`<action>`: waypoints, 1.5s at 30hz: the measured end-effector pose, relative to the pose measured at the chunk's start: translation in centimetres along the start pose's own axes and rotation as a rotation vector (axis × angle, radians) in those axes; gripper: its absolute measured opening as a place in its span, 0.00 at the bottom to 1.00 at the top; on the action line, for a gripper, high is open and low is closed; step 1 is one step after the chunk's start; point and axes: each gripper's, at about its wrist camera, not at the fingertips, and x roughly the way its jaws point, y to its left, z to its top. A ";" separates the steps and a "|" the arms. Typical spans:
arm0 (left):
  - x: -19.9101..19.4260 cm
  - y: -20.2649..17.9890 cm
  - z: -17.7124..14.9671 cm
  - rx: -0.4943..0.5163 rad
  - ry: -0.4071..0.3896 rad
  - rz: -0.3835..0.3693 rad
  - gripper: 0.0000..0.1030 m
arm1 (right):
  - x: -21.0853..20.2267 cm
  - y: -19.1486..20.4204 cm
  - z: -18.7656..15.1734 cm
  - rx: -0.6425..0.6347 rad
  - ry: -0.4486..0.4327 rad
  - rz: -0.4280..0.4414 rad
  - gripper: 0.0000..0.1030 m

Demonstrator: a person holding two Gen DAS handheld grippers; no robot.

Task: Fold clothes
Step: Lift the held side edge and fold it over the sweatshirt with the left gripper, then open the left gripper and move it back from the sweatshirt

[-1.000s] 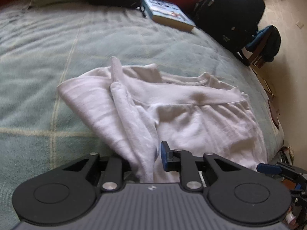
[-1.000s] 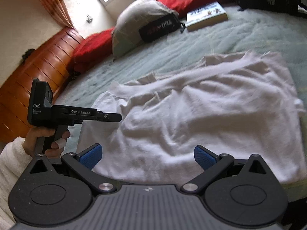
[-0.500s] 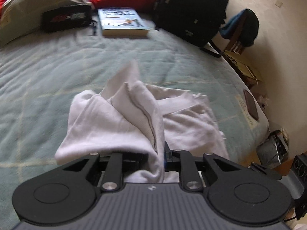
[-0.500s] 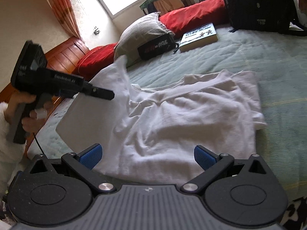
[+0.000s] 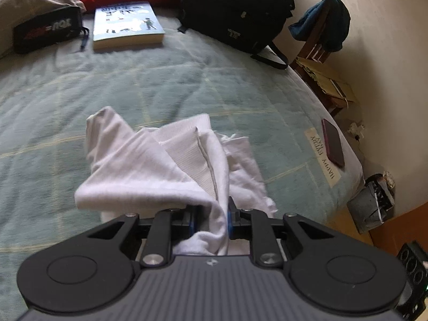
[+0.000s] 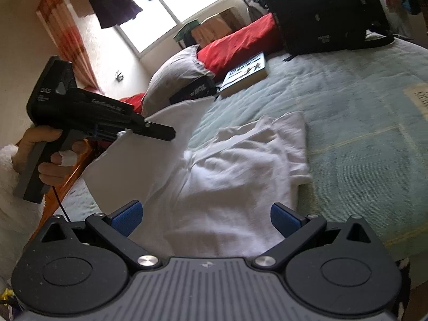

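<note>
A white T-shirt lies half-lifted on a pale green bedspread, one side raised off the bed. The left gripper, held in a person's hand at nine o'clock in the right wrist view, is clamped on a bunched fold of the shirt. The right gripper hangs over the shirt's near edge, its blue pads wide apart with nothing between them. At twelve o'clock, a book rests beside a black backpack.
</note>
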 end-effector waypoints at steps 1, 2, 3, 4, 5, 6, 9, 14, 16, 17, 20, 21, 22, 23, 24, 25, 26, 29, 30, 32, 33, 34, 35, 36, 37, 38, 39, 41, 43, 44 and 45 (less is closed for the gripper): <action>0.5 -0.4 0.3 -0.004 0.002 -0.009 0.18 | -0.2 -0.3 0.0 0.007 -0.007 -0.002 1.00; 1.0 -0.8 0.5 -0.008 0.005 -0.016 0.18 | -0.4 -0.6 0.1 0.013 -0.013 -0.004 1.00; 1.5 -1.1 0.7 -0.013 0.009 -0.020 0.18 | -0.6 -0.9 0.1 0.020 -0.020 -0.007 1.00; 2.0 -1.5 0.9 -0.015 0.013 -0.021 0.18 | -0.8 -1.2 0.1 0.027 -0.026 -0.009 1.00; 2.6 -1.9 1.1 -0.015 0.019 -0.016 0.18 | -1.0 -1.4 0.1 0.034 -0.032 -0.012 1.00; 3.3 -2.3 1.3 -0.017 0.026 -0.010 0.18 | -1.1 -1.7 0.1 0.041 -0.036 -0.015 1.00; 5.3 -3.1 1.7 -0.031 0.046 0.000 0.18 | -1.4 -2.4 0.0 0.062 -0.046 -0.023 1.00; 8.0 -4.0 1.7 -0.044 0.072 0.013 0.18 | -1.6 -3.3 -0.2 0.086 -0.049 -0.034 1.00; 8.8 -4.1 1.6 -0.051 0.083 0.023 0.18 | -1.5 -3.5 -0.3 0.095 -0.047 -0.038 1.00; 9.2 -4.1 1.5 -0.058 0.086 0.024 0.18 | -1.5 -3.7 -0.4 0.099 -0.046 -0.039 1.00; 10.1 -4.1 1.3 -0.071 0.096 0.031 0.18 | -1.4 -3.8 -0.5 0.107 -0.042 -0.041 1.00; 10.4 -4.2 1.3 -0.074 0.099 0.034 0.18 | -1.3 -3.8 -0.5 0.107 -0.041 -0.041 1.00; 10.6 -4.2 1.3 -0.077 0.099 0.038 0.18 | -1.3 -3.8 -0.5 0.107 -0.040 -0.042 1.00; 10.7 -4.4 1.4 -0.078 0.102 0.041 0.18 | -1.3 -3.8 -0.5 0.107 -0.039 -0.044 1.00; 10.7 -4.5 1.4 -0.081 0.105 0.043 0.20 | -1.3 -3.8 -0.5 0.106 -0.038 -0.046 1.00; 10.6 -4.6 1.5 -0.082 0.107 0.039 0.26 | -1.2 -3.8 -0.5 0.106 -0.036 -0.048 1.00; 10.5 -4.8 1.5 -0.083 0.107 0.030 0.31 | -1.2 -3.9 -0.5 0.107 -0.035 -0.050 1.00; 9.8 -5.3 1.7 -0.079 0.103 0.001 0.44 | -1.2 -3.9 -0.5 0.110 -0.032 -0.057 1.00; 9.6 -5.4 1.8 -0.077 0.100 -0.011 0.48 | -1.1 -4.0 -0.6 0.110 -0.031 -0.060 1.00; 9.2 -5.5 1.9 -0.081 0.102 -0.035 0.51 | -1.1 -3.9 -0.6 0.109 -0.027 -0.063 1.00; 8.9 -5.6 1.9 -0.082 0.111 -0.061 0.56 | -1.1 -3.9 -0.6 0.108 -0.026 -0.064 1.00; 8.6 -5.8 1.9 -0.082 0.114 -0.095 0.57 | -1.0 -3.8 -0.7 0.107 -0.024 -0.066 1.00; 8.2 -5.9 1.8 -0.081 0.109 -0.125 0.57 | -1.0 -3.8 -0.7 0.106 -0.023 -0.068 1.00; 7.7 -6.1 1.7 -0.070 0.103 -0.144 0.59 | -1.0 -3.8 -0.6 0.106 -0.021 -0.069 1.00; 7.2 -6.4 1.7 -0.049 0.096 -0.152 0.60 | -1.0 -3.7 -0.6 0.106 -0.019 -0.071 1.00; 6.7 -6.6 1.6 -0.028 0.088 -0.159 0.61 | -0.9 -3.6 -0.6 0.104 -0.018 -0.073 1.00; 6.0 -6.8 1.5 -0.005 0.076 -0.164 0.62 | -0.9 -3.6 -0.6 0.102 -0.018 -0.075 1.00; 4.5 -6.8 1.0 0.041 0.039 -0.157 0.65 | -1.0 -3.4 -0.7 0.096 -0.020 -0.077 1.00; 2.6 -6.7 -0.1 0.129 -0.008 -0.123 0.70 | -1.1 -3.4 -0.7 0.095 -0.022 -0.083 1.00; 1.7 -6.6 -0.9 0.178 -0.035 -0.092 0.71 | -1.1 -3.5 -0.7 0.097 -0.023 -0.086 1.00; 0.8 -6.5 -1.9 0.235 -0.062 -0.047 0.73 | -1.0 -3.5 -0.7 0.099 -0.022 -0.088 1.00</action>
